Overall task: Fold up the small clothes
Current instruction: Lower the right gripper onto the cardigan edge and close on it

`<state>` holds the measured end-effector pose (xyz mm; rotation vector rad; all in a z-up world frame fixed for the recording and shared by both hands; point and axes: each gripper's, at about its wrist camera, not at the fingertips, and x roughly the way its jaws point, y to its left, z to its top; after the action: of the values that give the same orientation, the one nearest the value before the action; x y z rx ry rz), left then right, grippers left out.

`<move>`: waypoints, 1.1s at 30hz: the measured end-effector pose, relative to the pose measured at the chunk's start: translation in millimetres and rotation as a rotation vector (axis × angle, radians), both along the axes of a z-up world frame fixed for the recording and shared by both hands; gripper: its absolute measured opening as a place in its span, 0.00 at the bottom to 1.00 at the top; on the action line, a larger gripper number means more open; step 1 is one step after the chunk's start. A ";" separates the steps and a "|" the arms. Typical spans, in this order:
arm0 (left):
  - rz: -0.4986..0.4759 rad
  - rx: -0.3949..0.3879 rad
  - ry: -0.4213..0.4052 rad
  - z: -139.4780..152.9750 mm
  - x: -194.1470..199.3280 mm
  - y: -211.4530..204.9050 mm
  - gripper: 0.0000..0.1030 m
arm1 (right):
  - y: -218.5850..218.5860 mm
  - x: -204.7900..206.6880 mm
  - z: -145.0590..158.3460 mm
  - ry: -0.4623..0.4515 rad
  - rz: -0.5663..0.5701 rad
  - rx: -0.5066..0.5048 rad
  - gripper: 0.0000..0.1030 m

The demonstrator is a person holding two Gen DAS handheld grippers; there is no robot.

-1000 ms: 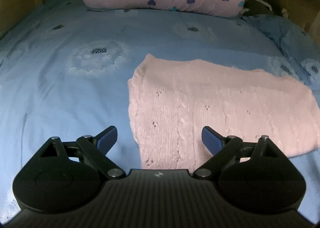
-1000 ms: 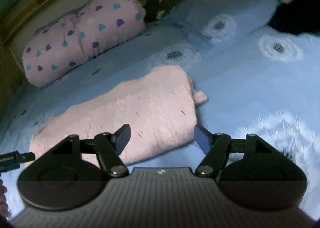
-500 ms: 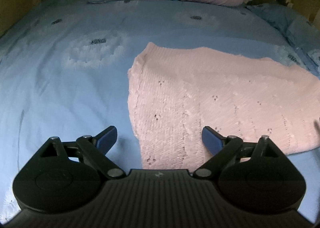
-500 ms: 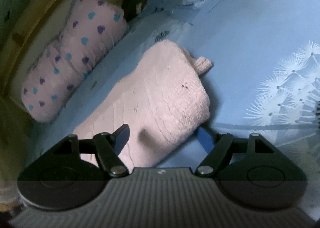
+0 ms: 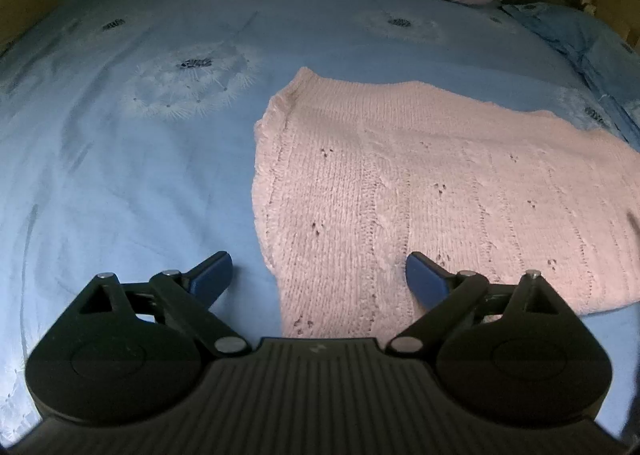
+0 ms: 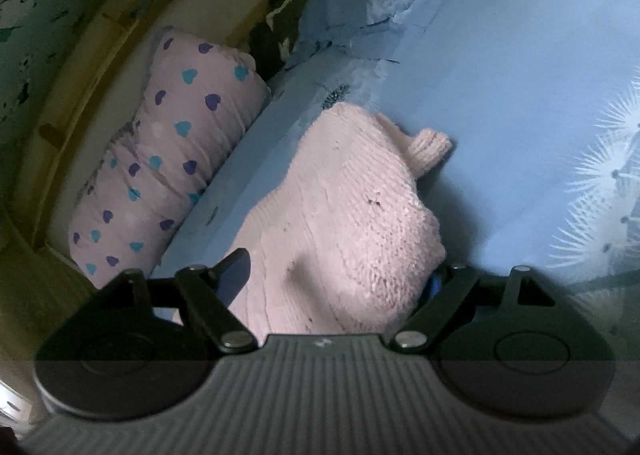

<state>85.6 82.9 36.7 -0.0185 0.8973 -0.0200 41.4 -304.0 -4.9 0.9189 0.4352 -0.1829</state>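
While the pink knit sweater [image 5: 420, 191] lies partly folded mid-frame, 2 grippers straddle its ends — left gripper [image 5: 319, 275] released, right gripper [image 6: 340, 271] still widening — grasping nothing; folding remains.

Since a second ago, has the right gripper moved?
Yes. The right gripper has closed in on the pink knit garment, rolling; the heart-print pillow now looks tilted. Its jaws are opening.

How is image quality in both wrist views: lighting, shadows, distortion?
Left wrist: dim, even light, pink knit sweater sharp, fisheye bending the blue bedsheet edges. Right wrist: darker, tilted frame, shadow beside the sweater, a darker band across the right gripper body.
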 end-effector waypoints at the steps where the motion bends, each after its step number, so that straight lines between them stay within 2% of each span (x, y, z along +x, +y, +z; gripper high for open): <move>1: -0.001 -0.001 0.000 -0.3 0.5 0.2 0.94 | 1.0 1.6 -0.2 -0.003 -0.005 -0.005 0.83; 10: -0.005 -0.033 0.011 -3.2 4.5 6.9 0.94 | 1.4 7.6 -2.3 -0.035 -0.049 0.000 0.81; 14: -0.001 -0.041 0.016 -2.6 4.8 7.5 0.94 | 1.7 7.8 -3.6 -0.015 -0.075 -0.024 0.61; 18: -0.002 -0.035 0.014 -1.5 3.5 6.1 0.94 | -6.4 7.6 -6.5 0.010 -0.099 0.002 0.41; 24: -0.004 -0.031 -0.003 3.4 1.1 9.2 0.94 | -9.2 10.0 -4.6 0.026 -0.105 0.006 0.32; 29: 0.026 -0.056 -0.020 10.6 0.7 18.4 0.94 | -11.9 12.1 3.3 0.015 -0.098 0.016 0.30; 33: 0.050 -0.073 -0.016 11.9 1.4 26.5 0.94 | -2.3 15.6 20.9 -0.014 -0.060 -0.055 0.28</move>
<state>87.0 109.4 48.5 -0.1089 0.8799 -0.0063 57.1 -306.3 16.0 0.8796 0.3886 -0.2418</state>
